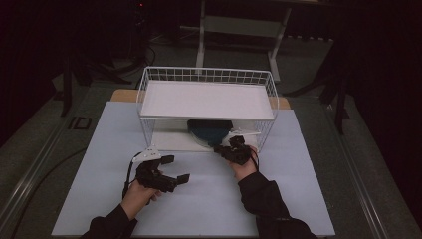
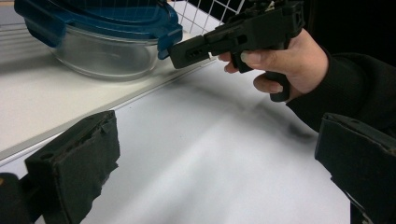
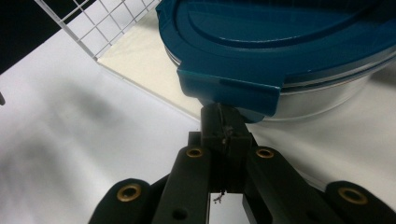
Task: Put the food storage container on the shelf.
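Right tool [image 3: 224,122] closed, at lid clip [image 3: 229,88]

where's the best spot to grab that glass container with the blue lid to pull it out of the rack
Grip the lid's blue clip tab that juts toward the open front of the wire rack. The glass container sits on the lower shelf, so come in low and level from the front. The right gripper, jaws shut, is already at that tab.
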Demonstrator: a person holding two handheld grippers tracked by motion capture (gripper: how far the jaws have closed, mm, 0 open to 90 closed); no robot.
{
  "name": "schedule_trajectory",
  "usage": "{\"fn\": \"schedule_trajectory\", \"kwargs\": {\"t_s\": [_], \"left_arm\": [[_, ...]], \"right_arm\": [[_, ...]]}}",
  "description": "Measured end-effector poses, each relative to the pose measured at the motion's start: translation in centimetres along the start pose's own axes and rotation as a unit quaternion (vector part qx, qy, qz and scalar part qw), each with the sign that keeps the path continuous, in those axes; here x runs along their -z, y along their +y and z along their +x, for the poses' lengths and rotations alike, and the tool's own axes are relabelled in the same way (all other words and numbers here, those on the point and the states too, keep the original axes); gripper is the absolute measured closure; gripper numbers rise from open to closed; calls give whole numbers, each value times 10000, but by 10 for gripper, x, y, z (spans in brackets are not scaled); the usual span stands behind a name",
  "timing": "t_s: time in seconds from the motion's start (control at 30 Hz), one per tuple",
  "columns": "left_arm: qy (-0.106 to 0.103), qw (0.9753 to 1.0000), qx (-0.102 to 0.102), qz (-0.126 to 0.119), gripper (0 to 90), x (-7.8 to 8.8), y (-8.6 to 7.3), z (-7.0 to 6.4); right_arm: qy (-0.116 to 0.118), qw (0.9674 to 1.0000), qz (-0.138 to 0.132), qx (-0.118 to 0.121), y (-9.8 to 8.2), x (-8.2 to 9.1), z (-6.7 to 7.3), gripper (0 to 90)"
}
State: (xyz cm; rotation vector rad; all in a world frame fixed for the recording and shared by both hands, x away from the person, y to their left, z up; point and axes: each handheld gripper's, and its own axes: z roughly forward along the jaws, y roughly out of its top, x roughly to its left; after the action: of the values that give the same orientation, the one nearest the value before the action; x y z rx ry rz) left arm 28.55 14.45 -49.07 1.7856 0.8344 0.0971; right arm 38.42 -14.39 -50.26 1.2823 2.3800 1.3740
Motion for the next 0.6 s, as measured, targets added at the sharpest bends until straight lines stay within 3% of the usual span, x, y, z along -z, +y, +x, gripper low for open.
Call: {"fn": "schedule_trajectory", "kwargs": {"t_s": [0.1, 0.17, 0.2, 0.3, 0.37, 0.4, 0.43, 0.47, 0.5, 0.53, 0.57, 0.6], "left_arm": [[19, 10000, -17, -7, 2, 0, 0, 0], [13, 10000, -6, -8, 2, 1, 0, 0], [23, 10000, -18, -15, 2, 1, 0, 0], [26, 10000, -38, -7, 2, 2, 0, 0], [28, 10000, -65, -25, 2, 2, 0, -1], [33, 9999, -94, -34, 2, 2, 1, -2], [33, 9999, -94, -34, 2, 2, 1, -2], [26, 9999, -96, -46, 2, 2, 1, -2], [19, 9999, -109, -60, 2, 3, 1, -3], [27, 9999, -131, -62, 2, 3, 2, -4], [26, 9999, -143, -71, 2, 3, 2, -5], [10, 9998, -191, -91, 2, 4, 2, -6]], "right_arm": [[-48, 9999, -8, 110, 0, -1, 3, 897], [-6, 10000, -36, 38, -1, -1, 3, 883], [133, 9999, -66, 32, -2, 0, 5, 840], [214, 9996, -88, 138, -2, 2, 10, 788], [260, 9993, -119, 248, -4, 5, 15, 693], [314, 9989, -183, 295, -5, 8, 19, 534], [314, 9989, -183, 295, -5, 8, 19, 534], [366, 9982, -241, 399, -7, 12, 23, 410], [366, 9982, -241, 399, -7, 12, 23, 410], [492, 9976, -326, 364, -9, 16, 26, 267], [492, 9976, -326, 364, -9, 16, 26, 267], [654, 9964, -374, 400, -13, 21, 29, 219]]}}
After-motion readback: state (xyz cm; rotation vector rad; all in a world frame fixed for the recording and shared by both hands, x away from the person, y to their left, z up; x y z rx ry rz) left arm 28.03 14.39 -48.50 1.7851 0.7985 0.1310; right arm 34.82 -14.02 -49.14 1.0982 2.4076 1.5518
